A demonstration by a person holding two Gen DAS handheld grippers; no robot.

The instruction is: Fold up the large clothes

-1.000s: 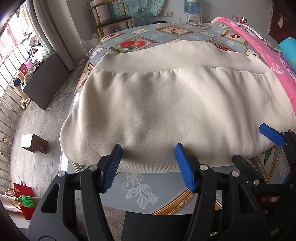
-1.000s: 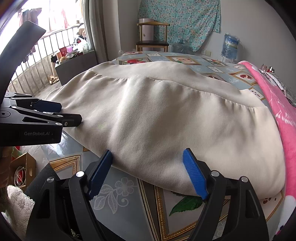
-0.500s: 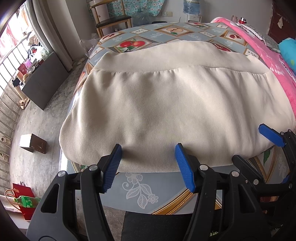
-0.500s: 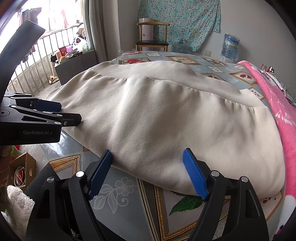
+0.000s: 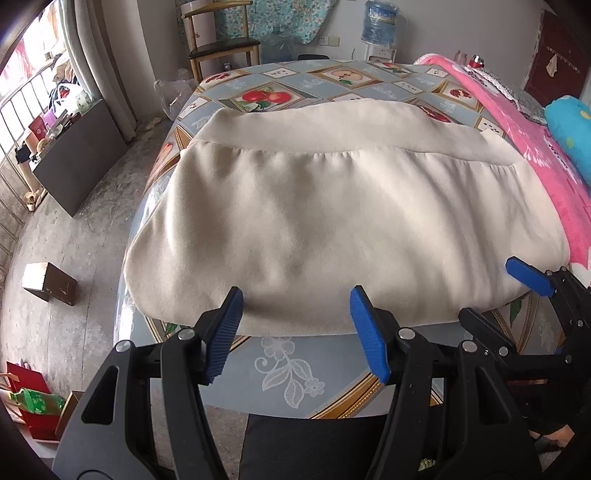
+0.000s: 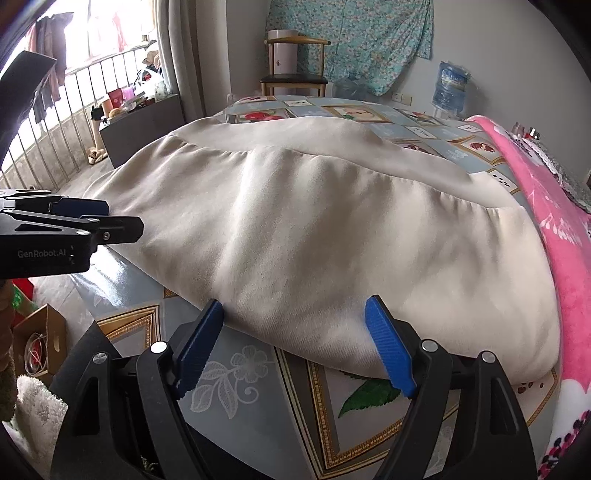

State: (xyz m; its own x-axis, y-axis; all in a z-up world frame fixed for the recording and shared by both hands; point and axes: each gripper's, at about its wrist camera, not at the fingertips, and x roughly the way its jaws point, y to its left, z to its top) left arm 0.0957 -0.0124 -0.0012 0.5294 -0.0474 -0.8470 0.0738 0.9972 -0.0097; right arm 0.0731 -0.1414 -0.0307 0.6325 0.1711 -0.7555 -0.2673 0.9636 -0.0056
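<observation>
**Both grippers parked at the near hem, nothing grabbed yet**

Barely anything has moved since the earlier frames: the left view has tipped up a touch, so the chair and water jug at 12 o'clock show more, and the cloth lies as it did.

The cream garment [image 5: 314,221] is spread across the patterned table [image 5: 295,369], waistband at the far end and near hem toward the person. Left gripper [image 5: 295,328] hovers at the hem's 6 o'clock edge, jaws spread, blue pads either side of the hem but not squeezing it. Right gripper [image 6: 295,343] does the same further along, at 3 o'clock in the left view, jaws spread wider and empty too.

My guess on why: they're lined up side by side on one edge so both can pinch the hem and carry it toward the waistband for the first fold. The garment is only partly folded, I'd say.

Around it: a pink blanket [image 5: 535,166] runs along the 3 o'clock side, touching the cloth, so it could get snagged. Chair [image 5: 221,48] and water jug [image 5: 380,22] sit well beyond the table, out of the way.
</observation>
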